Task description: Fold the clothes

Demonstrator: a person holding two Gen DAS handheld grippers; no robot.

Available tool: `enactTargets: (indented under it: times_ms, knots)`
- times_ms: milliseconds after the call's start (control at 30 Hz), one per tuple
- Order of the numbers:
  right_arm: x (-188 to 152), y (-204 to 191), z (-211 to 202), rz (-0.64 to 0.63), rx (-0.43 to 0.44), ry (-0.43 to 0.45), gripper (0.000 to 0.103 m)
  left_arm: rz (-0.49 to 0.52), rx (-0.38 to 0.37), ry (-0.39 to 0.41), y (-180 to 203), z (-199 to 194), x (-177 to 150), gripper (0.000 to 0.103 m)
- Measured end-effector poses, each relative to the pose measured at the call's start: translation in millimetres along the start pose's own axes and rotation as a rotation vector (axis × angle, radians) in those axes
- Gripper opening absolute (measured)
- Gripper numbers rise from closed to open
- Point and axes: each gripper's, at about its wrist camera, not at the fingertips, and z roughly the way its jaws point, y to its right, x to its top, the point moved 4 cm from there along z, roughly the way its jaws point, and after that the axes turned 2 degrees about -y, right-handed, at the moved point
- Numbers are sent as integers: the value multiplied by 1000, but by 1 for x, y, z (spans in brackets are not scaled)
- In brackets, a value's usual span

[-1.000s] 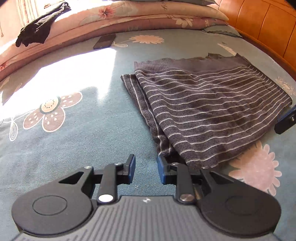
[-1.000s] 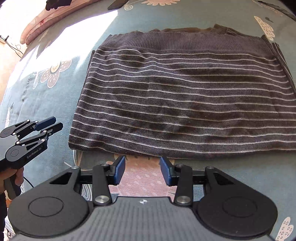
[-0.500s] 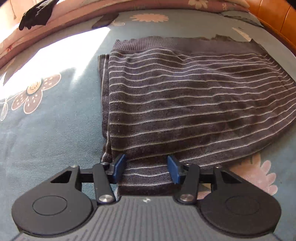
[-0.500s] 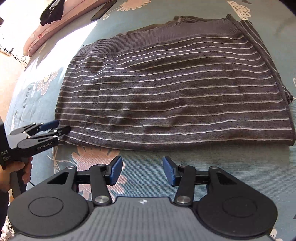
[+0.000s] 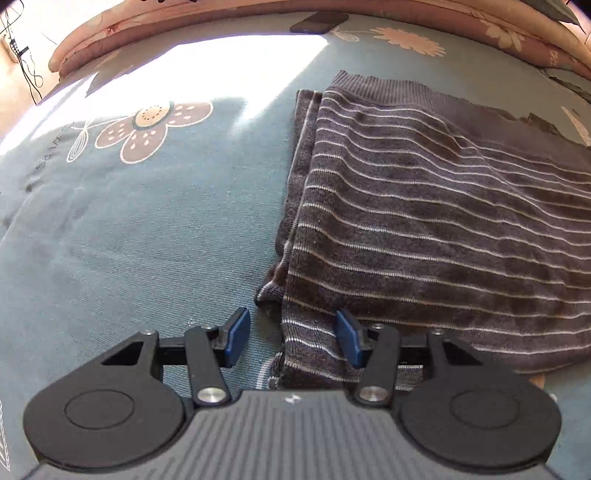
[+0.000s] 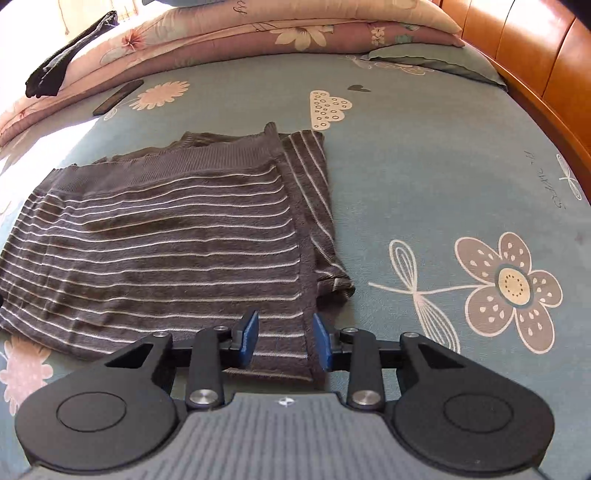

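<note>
A folded grey sweater with thin white stripes lies flat on the blue flowered bedsheet. In the left wrist view my left gripper hangs over the sweater's near left corner. Its jaws are opening, the corner cloth lies between the blue pads, and neither pad presses on it. In the right wrist view the sweater fills the left half. My right gripper straddles its near right corner with the jaws closing. The cloth edge lies between the pads, which stand apart from it.
A dark phone lies on the sheet beyond the sweater. Stacked pink floral quilts line the far edge, with a black garment draped on them. A wooden headboard curves along the right. Bare sheet lies right of the sweater.
My right gripper swept right along the sweater's near edge to its right corner and narrowed. The left gripper widened and shifted to the left corner.
</note>
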Motion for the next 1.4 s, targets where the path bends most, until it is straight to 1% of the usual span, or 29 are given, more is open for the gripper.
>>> enactTargets:
  times_ms: [33, 100, 133, 167, 300, 367, 433, 500, 533, 567, 600, 700, 733, 767, 800, 833, 900, 967, 1000, 1033, 1067, 1100, 1133, 1167, 1200, 1267, 1333, 1400]
  knots:
    - [5, 2, 4, -6, 6, 12, 37, 1, 14, 16, 1, -3, 2, 53]
    - [19, 5, 14, -38, 6, 38, 37, 4, 58, 75, 5, -15, 9, 51]
    - [28, 3, 19, -61, 3, 51, 37, 5, 71, 101, 7, -20, 12, 51]
    - [36, 1, 25, -86, 1, 64, 37, 7, 68, 120, 10, -23, 17, 51]
    - [84, -11, 57, -167, -30, 113, 38, 30, 25, 178, 24, -28, 33, 53]
    - [104, -15, 78, -194, -33, 100, 38, 44, -5, 199, 32, -26, 40, 52]
    - [116, -16, 98, -207, -44, 76, 38, 68, -61, 226, 47, -23, 50, 53]
    - [120, -17, 114, -213, -26, 20, 38, 85, -101, 233, 60, -19, 57, 53]
    - [120, -17, 119, -216, -26, 0, 35, 90, -120, 235, 66, -18, 59, 53]
    - [119, -18, 118, -219, -23, -1, 27, 94, -138, 236, 70, -18, 60, 53]
    - [117, -19, 115, -221, -19, 3, 6, 96, -151, 236, 74, -17, 61, 53]
    - [116, -18, 99, -202, -28, 41, 5, 102, -182, 234, 84, -17, 64, 52]
    - [119, -15, 89, -166, -10, 63, 5, 101, -190, 247, 86, -19, 65, 53]
    - [122, -11, 79, -134, -12, 85, 5, 100, -196, 266, 86, -21, 66, 53]
    - [124, -8, 75, -120, -24, 90, 5, 100, -187, 285, 86, -21, 67, 53]
    - [125, -4, 71, -110, -37, 89, 5, 102, -181, 285, 86, -18, 68, 57]
    - [123, 4, 84, -84, -53, 12, 7, 99, -182, 236, 86, -4, 69, 58]
    - [121, 10, 101, -76, -122, -85, 7, 84, -179, 194, 83, 9, 68, 57]
    - [123, 8, 102, -94, -148, -88, 9, 79, -175, 195, 80, 12, 67, 57]
    - [128, 2, 95, -118, -154, -55, 10, 79, -163, 206, 77, 12, 66, 57]
    - [135, -7, 84, -143, -138, -4, 13, 82, -143, 213, 73, 13, 65, 57]
    - [142, -18, 78, -168, -81, 23, 22, 85, -120, 218, 70, 13, 64, 57]
    - [149, -31, 73, -194, -14, 43, 23, 77, -102, 206, 65, 16, 63, 58]
    - [156, -43, 68, -220, 53, 62, 23, 58, -107, 200, 61, 17, 63, 60]
    - [164, -61, 70, -263, 133, 65, 23, 36, -121, 199, 57, 17, 62, 60]
    - [178, -99, 82, -372, 254, 61, 23, -9, -150, 198, 50, 17, 62, 59]
    - [189, -131, 100, -472, 330, 49, 23, -12, -164, 212, 48, 14, 62, 58]
    - [197, -161, 124, -547, 413, -11, 23, -26, -185, 218, 44, 11, 61, 58]
